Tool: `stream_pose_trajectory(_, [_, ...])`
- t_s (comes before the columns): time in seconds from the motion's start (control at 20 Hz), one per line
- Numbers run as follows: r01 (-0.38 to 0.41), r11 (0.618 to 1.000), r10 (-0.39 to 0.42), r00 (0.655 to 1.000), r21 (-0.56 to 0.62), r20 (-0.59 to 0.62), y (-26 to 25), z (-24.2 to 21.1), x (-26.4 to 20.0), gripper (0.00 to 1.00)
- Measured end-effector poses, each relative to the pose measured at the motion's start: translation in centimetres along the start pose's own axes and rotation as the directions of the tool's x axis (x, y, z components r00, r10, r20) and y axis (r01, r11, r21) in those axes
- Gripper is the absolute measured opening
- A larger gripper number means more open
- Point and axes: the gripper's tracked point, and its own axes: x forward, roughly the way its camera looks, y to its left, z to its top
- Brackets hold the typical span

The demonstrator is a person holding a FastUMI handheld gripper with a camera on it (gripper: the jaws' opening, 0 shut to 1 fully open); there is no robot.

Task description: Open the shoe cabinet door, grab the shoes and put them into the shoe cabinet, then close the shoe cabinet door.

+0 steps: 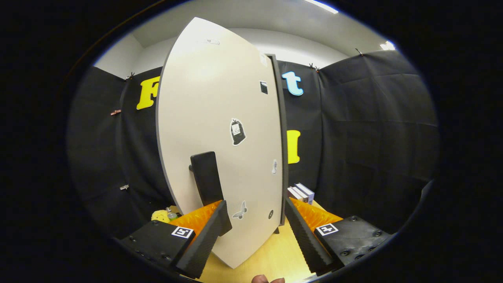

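- I see my fingers [257, 226] spread wide apart, and they pinch nothing.
- The door [220, 129] of the shoe cabinet is big and pale. It stands just ahead of the fingers, and its bottom edge comes down between them.
- The door is turned a bit, so I see its thin dark edge on the right side.
- A dark handle [206, 177] sticks out of the door. It is just above the left finger [204, 239] and looks very close to its tip. I cannot tell if they touch.
- The right finger [306, 236] is apart from the door, just past its edge.
- Small stickers are on the door. One dark one [237, 132] is above the handle, and a butterfly one [240, 211] is low down between the fingers.
- Under the door is a light wooden surface [275, 255].
- Some books [301, 192] stand beyond the right finger.
- A little yellow thing [160, 215] sits beyond the left finger.
- I do not see inside the cabinet from here.
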Motion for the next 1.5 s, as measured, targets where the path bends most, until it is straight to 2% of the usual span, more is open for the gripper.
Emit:
stream_pose_trajectory(0.15, [-0.050,0.998,0.050,0.999,-0.022,0.008,3.3,0.2,1.6,0.97])
stream_pose_trajectory(0.35, [-0.052,0.998,0.053,0.998,-0.030,0.036,4.3,1.0,1.8,0.97])
stream_pose_trajectory(0.65, [-0.022,0.999,0.024,0.998,-0.028,0.051,2.8,1.9,1.8,0.97])
stream_pose_trajectory(1.05, [-0.027,0.999,0.030,0.996,-0.038,0.084,2.3,3.1,1.5,0.98])
stream_pose_trajectory(1.5, [-0.049,0.997,0.053,0.996,-0.063,0.070,2.2,2.5,2.7,0.98])
